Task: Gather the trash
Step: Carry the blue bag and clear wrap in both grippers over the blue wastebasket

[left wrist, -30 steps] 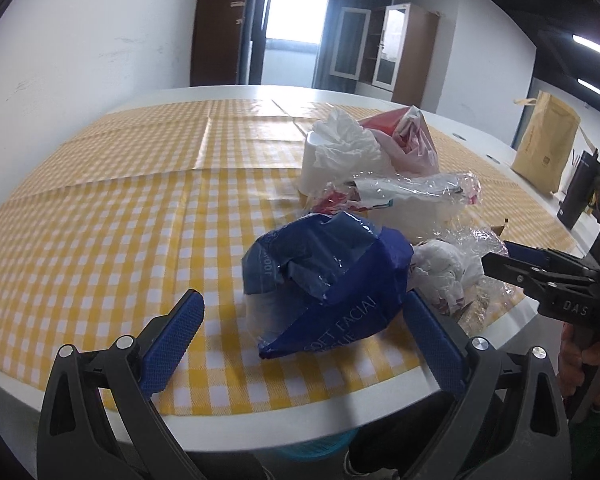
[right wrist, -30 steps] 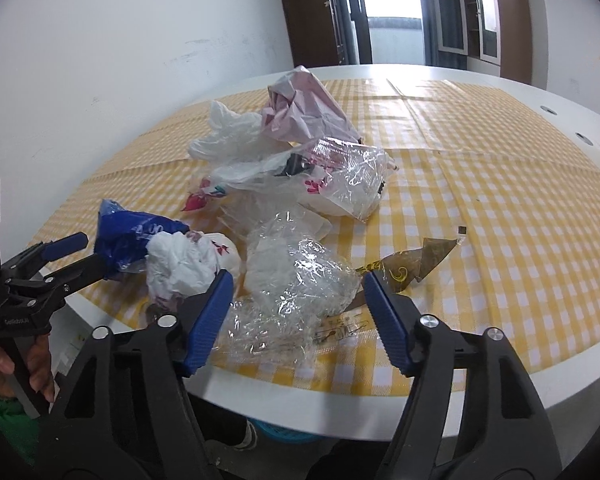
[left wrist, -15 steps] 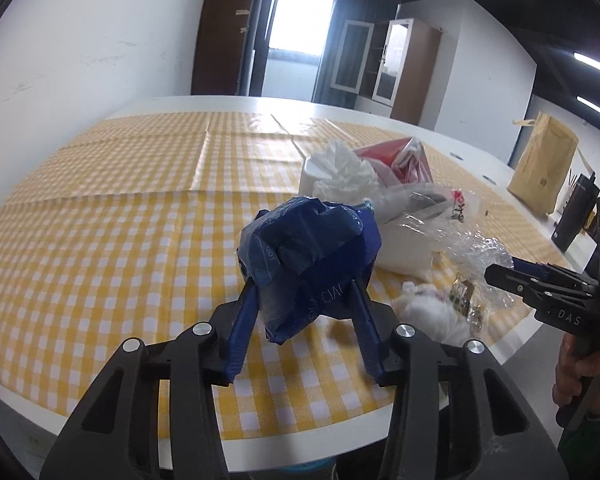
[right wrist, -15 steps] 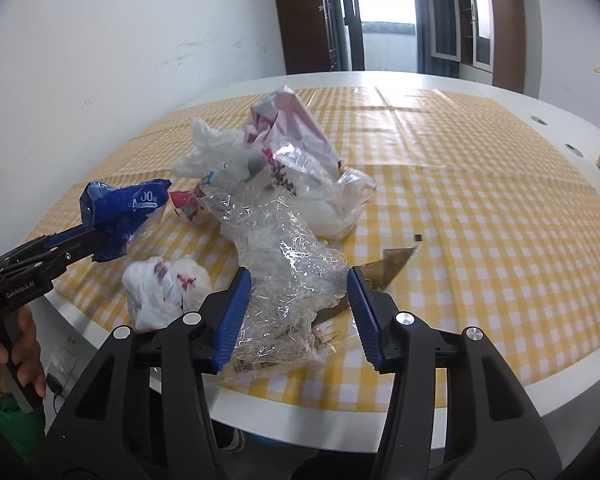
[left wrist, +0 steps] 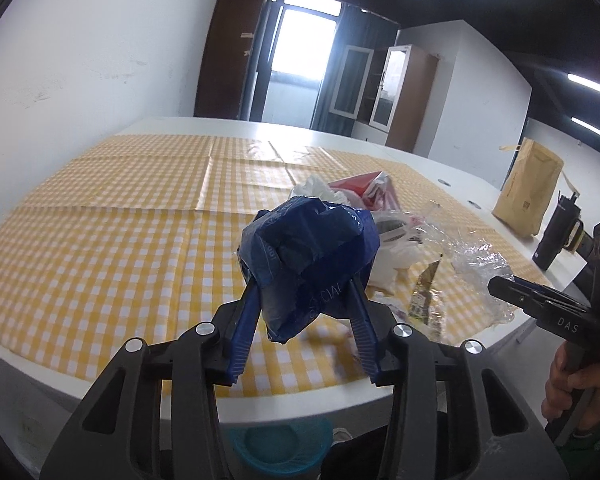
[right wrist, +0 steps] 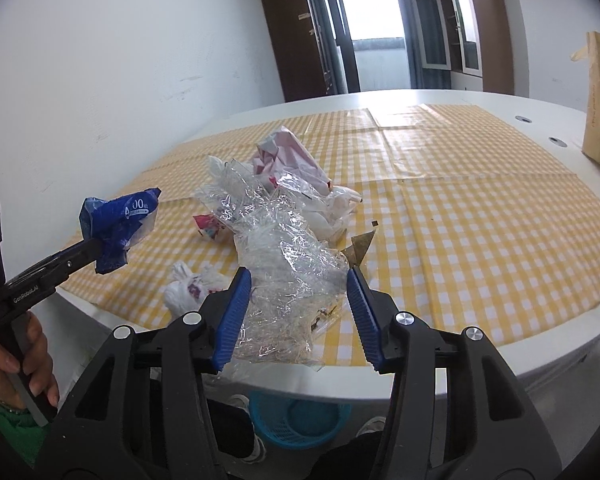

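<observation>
My left gripper point(left wrist: 302, 292) is shut on a crumpled blue plastic wrapper point(left wrist: 308, 248) and holds it above the table's near edge; it also shows in the right wrist view point(right wrist: 116, 224). My right gripper point(right wrist: 298, 280) is shut on a clump of clear crinkled plastic film point(right wrist: 288, 276) at the table edge. On the yellow checked cloth point(right wrist: 460, 216) lie a white wad point(right wrist: 188, 288), a pink-white bag point(right wrist: 288, 156), clear packets point(right wrist: 236, 188) and a gold wrapper point(right wrist: 362, 242).
A blue mesh basket point(right wrist: 298, 420) stands on the floor below the table edge; it also shows in the left wrist view point(left wrist: 280, 446). A brown paper bag point(left wrist: 528, 196) and a dark bottle point(left wrist: 556, 236) stand at the table's right side.
My left gripper closed on the blue wrapper and lifted it off the cloth. My right gripper closed on the clear film and raised it toward the table edge.
</observation>
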